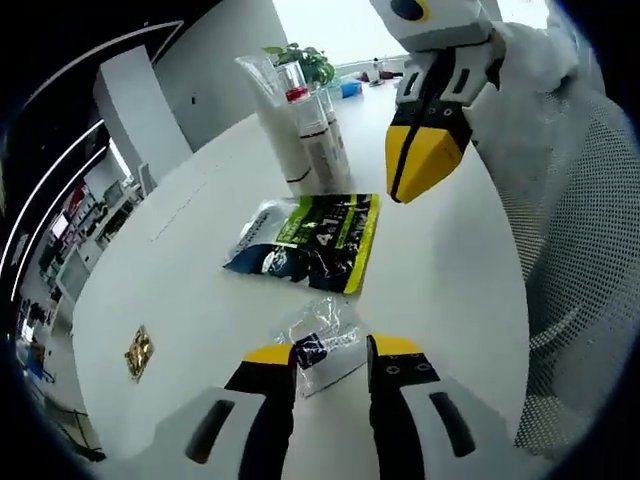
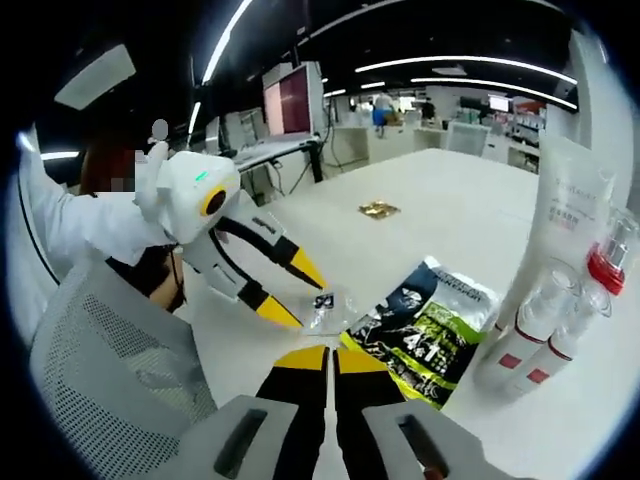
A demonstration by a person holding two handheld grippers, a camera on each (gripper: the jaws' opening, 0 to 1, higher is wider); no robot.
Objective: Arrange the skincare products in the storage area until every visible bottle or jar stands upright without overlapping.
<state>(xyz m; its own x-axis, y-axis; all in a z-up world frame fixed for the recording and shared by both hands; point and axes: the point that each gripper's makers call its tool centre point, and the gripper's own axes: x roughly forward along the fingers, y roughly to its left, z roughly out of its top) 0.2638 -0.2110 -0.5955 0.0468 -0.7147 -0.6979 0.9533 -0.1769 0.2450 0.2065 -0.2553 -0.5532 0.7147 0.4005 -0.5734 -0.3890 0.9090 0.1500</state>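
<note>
A small clear sachet [image 1: 325, 345] lies flat on the white table [image 1: 180, 290], its near end between the spread tips of my left gripper [image 1: 332, 352], which is open. Beyond it a green and black pouch [image 1: 320, 240] lies flat. Farther back a tall white tube [image 1: 275, 120] and clear red-capped bottles [image 1: 318, 135] stand upright close together. My right gripper [image 1: 412, 175] hangs above the pouch's right side with its yellow tips together. In the right gripper view, my right gripper [image 2: 331, 360] is shut on nothing, near the pouch [image 2: 425, 330]. The left gripper [image 2: 292, 290] is by the sachet [image 2: 325, 300].
A small gold packet [image 1: 138, 352] lies alone on the table's left part, also visible as the gold packet [image 2: 378, 209]. A grey mesh chair [image 1: 580, 250] stands against the table's edge. A potted plant [image 1: 310, 60] sits behind the bottles. Desks and monitors fill the room beyond.
</note>
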